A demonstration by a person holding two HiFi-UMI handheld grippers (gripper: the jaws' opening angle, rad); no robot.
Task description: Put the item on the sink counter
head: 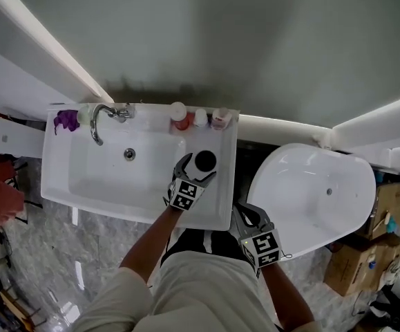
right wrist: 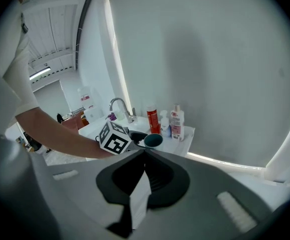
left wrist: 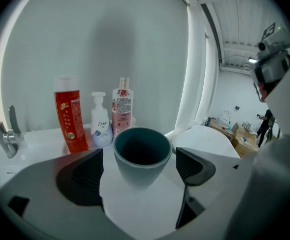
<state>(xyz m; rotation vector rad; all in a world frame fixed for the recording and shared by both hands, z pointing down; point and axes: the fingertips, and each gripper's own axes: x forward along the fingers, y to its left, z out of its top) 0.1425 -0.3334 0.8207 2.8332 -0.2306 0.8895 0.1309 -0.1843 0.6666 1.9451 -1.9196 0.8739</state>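
Observation:
A dark teal cup (head: 204, 161) (left wrist: 142, 151) stands upright on the white sink counter (head: 217, 203), to the right of the basin. My left gripper (head: 198, 167) (left wrist: 139, 168) is open around it. In the left gripper view both black pads (left wrist: 87, 171) stand clear of the cup's sides, with a gap on each side. My right gripper (head: 253, 214) (right wrist: 145, 154) is shut on nothing, held back off the counter near the person's body. From there the right gripper view shows the cup (right wrist: 153, 140) and the left gripper's marker cube (right wrist: 114, 138).
A red bottle (head: 179, 118) (left wrist: 69, 114), a white pump bottle (left wrist: 100, 126) and a pink bottle (left wrist: 122, 106) line the counter's back edge behind the cup. The faucet (head: 103, 116) is at back left. A white tub (head: 310, 192) stands right of the sink, with cardboard boxes (head: 355, 265) beyond.

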